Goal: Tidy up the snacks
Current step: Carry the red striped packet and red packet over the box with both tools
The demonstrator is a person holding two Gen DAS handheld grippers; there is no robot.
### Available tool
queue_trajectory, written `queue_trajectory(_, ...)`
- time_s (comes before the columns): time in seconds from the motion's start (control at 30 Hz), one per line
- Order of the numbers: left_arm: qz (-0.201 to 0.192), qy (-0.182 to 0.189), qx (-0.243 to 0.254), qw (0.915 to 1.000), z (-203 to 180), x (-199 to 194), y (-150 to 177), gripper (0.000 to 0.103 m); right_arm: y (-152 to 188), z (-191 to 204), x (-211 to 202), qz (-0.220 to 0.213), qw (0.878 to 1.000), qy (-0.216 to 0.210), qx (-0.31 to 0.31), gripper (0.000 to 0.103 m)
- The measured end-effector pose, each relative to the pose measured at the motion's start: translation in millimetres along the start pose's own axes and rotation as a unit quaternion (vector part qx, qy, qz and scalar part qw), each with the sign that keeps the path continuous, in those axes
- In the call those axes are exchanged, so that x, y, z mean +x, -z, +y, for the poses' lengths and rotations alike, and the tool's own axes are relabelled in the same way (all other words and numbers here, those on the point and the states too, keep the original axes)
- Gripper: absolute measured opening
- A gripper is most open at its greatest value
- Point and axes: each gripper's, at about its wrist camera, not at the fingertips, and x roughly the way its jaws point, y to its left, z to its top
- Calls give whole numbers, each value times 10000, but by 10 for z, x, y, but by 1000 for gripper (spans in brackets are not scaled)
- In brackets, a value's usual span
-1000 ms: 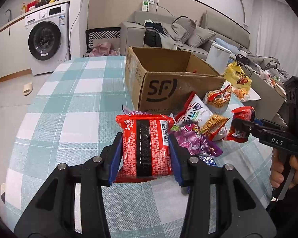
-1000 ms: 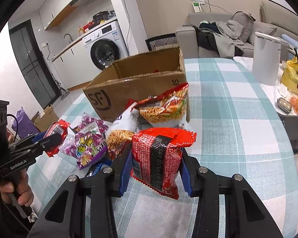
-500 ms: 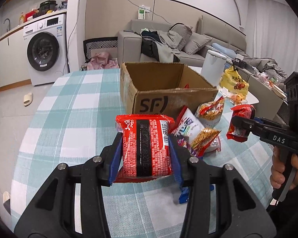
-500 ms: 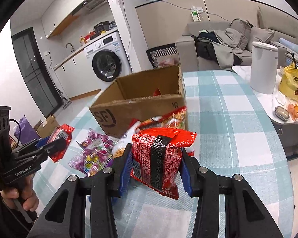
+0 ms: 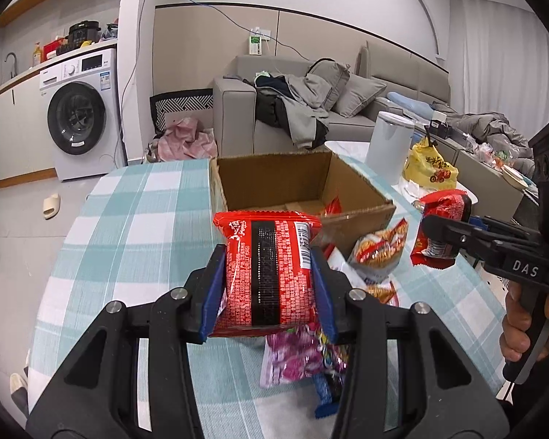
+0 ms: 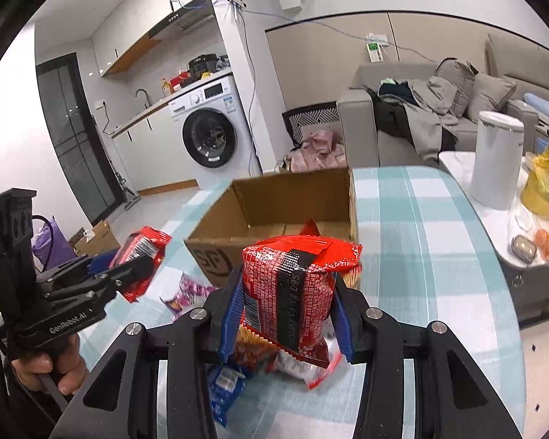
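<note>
The surface [image 5: 135, 219], a teal-and-white checked tablecloth, now sits lower in both views than it did a second ago: both tools have risen off it and moved toward the cardboard box [image 5: 358, 216], so the box's open top now shows where earlier mostly the printed side wall faced the cameras. In the left view the box sits at 12 o'clock just beyond the held pack; its floor looks mostly bare, with one red packet [image 5: 333, 205] leaning in the right corner.

The snack pile [image 5: 375, 256] stays behind on the surface, at 4 o'clock from the left tool, near the box's front wall: noodle-print bags, a pink-purple bag [image 5: 292, 358], a blue wrapper [image 5: 325, 391]. It no longer touches either tool.

Left tool [image 5: 269, 285]: narrow, clamped on a red noodle pack [image 5: 271, 274], upright, black stripe facing the camera, well clear of the surface. Right tool [image 6: 287, 311]: also narrow, gripping a second red noodle pack [image 6: 292, 285], tilted slightly, bottom seam hanging below the blue pads. Each tool shows in the other's view, at 3 o'clock and 9 o'clock, level with each other.

Judgement: both packs are lifted and carried, the drop into the box is not yet done. Next move likely needs each tool over the rim before opening; the two may crowd each other at the opening. Several bags remain to sort.
</note>
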Motion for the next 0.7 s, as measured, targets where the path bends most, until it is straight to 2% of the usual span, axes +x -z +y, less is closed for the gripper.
queue_trajectory(0.4, -209, -135, 3, 9997, -41, 138, -381, 41, -411, 68, -3, -341, 9992, -130, -163, 44)
queue_trajectory(0.7, -218, -144, 43, 9996, -64, 328, -557, 41, -621, 64, 151, -322, 9988, -362, -69, 43)
